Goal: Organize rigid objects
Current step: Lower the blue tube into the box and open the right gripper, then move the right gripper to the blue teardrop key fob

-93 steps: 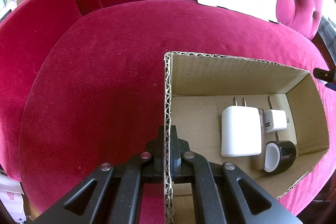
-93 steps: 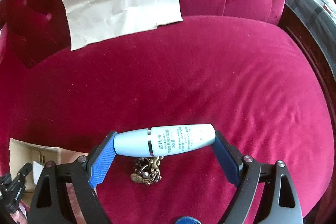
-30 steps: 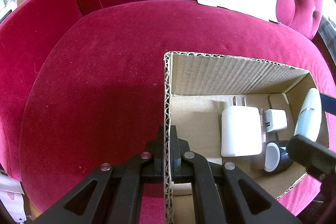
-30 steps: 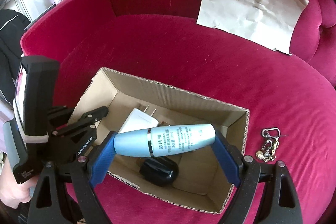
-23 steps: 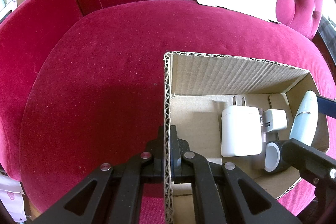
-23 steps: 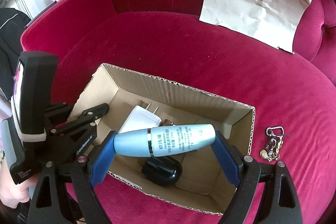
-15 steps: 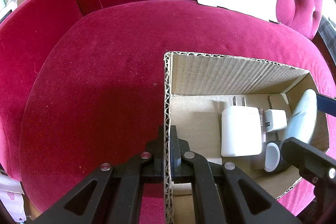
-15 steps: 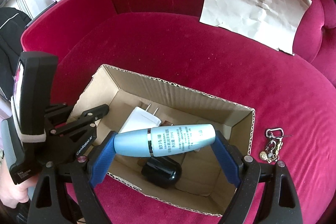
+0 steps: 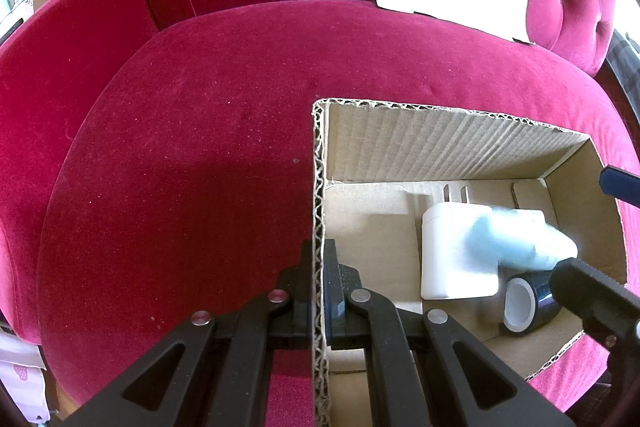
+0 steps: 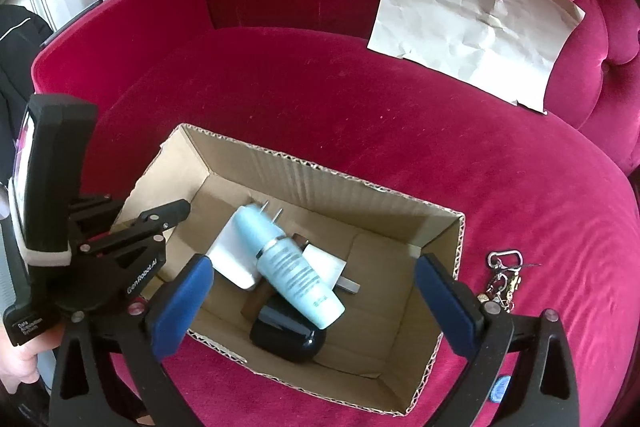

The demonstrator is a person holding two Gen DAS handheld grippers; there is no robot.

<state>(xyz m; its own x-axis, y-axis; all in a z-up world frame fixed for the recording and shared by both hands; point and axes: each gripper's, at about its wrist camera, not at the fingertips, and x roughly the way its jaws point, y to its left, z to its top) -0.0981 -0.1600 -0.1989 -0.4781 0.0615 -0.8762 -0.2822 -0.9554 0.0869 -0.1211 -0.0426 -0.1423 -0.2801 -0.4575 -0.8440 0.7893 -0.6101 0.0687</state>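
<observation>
Red sofa seat; blurred blue tube diagonal inside box.

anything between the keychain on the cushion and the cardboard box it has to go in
Only the cardboard box's own right wall. The keychain lies on the red cushion just outside it, and the box top is open. The right hand-held gripper, jaws opening, hangs over the box with nothing between them.
</observation>
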